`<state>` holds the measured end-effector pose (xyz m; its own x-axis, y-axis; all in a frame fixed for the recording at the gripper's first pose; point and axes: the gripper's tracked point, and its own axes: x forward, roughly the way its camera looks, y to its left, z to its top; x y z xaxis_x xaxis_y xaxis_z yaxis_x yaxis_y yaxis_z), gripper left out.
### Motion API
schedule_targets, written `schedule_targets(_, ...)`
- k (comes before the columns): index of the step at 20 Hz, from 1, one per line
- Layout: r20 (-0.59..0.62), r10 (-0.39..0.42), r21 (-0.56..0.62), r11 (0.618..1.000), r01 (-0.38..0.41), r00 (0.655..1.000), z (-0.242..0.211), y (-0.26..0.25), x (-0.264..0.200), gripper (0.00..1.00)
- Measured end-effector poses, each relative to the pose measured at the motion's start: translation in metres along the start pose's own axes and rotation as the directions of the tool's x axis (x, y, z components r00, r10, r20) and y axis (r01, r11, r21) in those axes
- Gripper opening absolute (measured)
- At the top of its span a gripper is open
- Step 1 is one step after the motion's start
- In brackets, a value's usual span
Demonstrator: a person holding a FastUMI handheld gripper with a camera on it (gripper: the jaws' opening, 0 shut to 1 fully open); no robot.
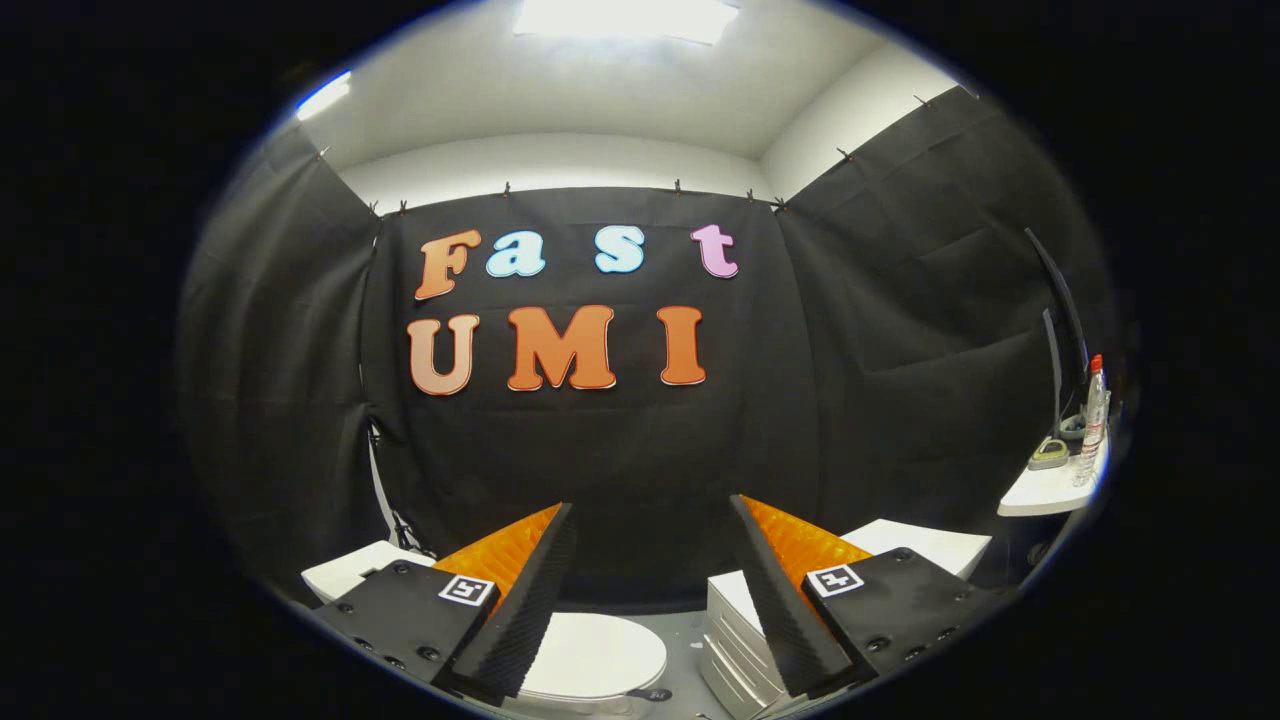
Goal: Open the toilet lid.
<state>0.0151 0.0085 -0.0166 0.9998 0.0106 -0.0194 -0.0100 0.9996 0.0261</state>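
Two fingers of the hand-held gripper stand wide apart with nothing between them, raised above a white toilet in a booth draped in black cloth. Below and between the fingers lies the toilet lid, closed flat on the bowl, its rounded surface partly hidden behind the left finger; the fingers hang clear of it and touch nothing. Behind the left finger sits the white cistern, against the cloth wall. Just beside the toilet, under the right finger, stands a white drawer unit with ribbed fronts. Farther off to the right, a white shelf carries a clear bottle with a red cap and a small grey object too blurred to tell. Bright ceiling light panels glow overhead.
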Motion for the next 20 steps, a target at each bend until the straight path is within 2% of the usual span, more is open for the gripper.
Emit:
schedule_targets(12, -0.049, -0.003, 0.010, 1.000, 0.004, 0.999, -0.054, 0.001, 0.014, 0.98)
schedule_targets(20, -0.137, -0.056, 0.113, 0.991, 0.072, 0.989, -0.137, 0.003, 0.030, 0.98)
